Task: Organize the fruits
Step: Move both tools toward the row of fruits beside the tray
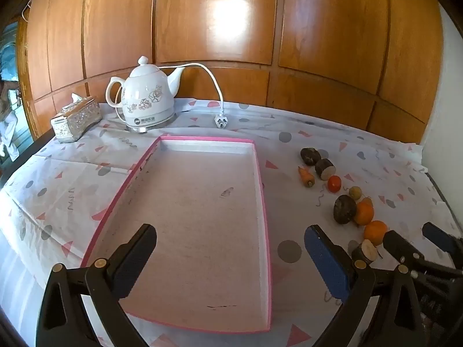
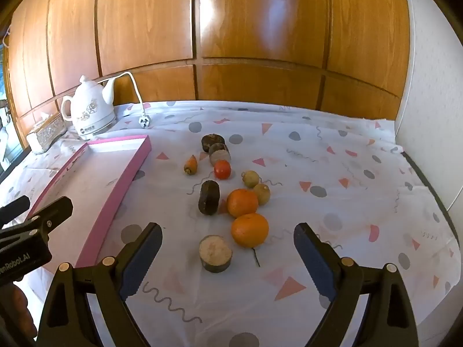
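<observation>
A pink-rimmed shallow tray [image 1: 262,179] [image 2: 127,170] lies empty on the patterned cloth. To its right lie two oranges [image 2: 249,229] [image 2: 242,202], a red tomato [image 2: 222,169], a small carrot [image 2: 191,165], two pale round fruits [image 2: 250,178] and several dark cut root pieces [image 2: 209,197] [image 2: 215,253]. My left gripper [image 1: 230,248] is open, hovering over the tray's near end. My right gripper [image 2: 227,248] is open, low over the nearest cut piece and orange. It also shows in the left wrist view [image 1: 413,240].
A white floral electric kettle [image 1: 147,99] with a loose plug [image 1: 221,121] and a crystal tissue box [image 1: 75,119] stand at the back left. Wooden wall panels [image 1: 231,29] close the back. A white wall [image 2: 428,86] borders the right.
</observation>
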A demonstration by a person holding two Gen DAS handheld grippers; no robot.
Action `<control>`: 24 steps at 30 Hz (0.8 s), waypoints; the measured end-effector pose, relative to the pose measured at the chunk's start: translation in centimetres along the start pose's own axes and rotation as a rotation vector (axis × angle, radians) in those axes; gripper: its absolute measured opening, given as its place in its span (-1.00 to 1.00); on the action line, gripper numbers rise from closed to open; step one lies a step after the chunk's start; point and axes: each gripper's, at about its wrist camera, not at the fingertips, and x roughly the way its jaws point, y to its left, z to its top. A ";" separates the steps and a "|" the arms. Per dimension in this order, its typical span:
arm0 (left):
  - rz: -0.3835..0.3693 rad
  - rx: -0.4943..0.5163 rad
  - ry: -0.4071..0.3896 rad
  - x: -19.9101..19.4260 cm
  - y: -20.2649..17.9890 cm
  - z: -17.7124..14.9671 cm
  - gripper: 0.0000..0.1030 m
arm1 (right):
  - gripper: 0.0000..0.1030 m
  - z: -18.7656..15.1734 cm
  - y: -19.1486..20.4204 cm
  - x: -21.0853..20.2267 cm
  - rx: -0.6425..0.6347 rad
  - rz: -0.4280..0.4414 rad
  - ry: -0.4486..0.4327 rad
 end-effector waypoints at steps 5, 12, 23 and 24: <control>-0.016 0.000 0.002 0.1 -0.1 0.0 0.99 | 0.82 -0.3 -1.6 0.1 0.028 -0.002 0.028; -0.042 0.020 0.012 0.3 -0.8 -0.2 0.99 | 0.81 -0.2 -3.7 0.4 0.080 -0.027 0.066; -0.118 0.125 0.015 0.6 -3.5 0.5 0.99 | 0.54 -0.2 -6.8 1.6 0.162 -0.002 0.127; -0.123 0.131 0.021 0.8 -3.7 0.6 0.99 | 0.54 -0.2 -6.9 1.7 0.166 0.006 0.118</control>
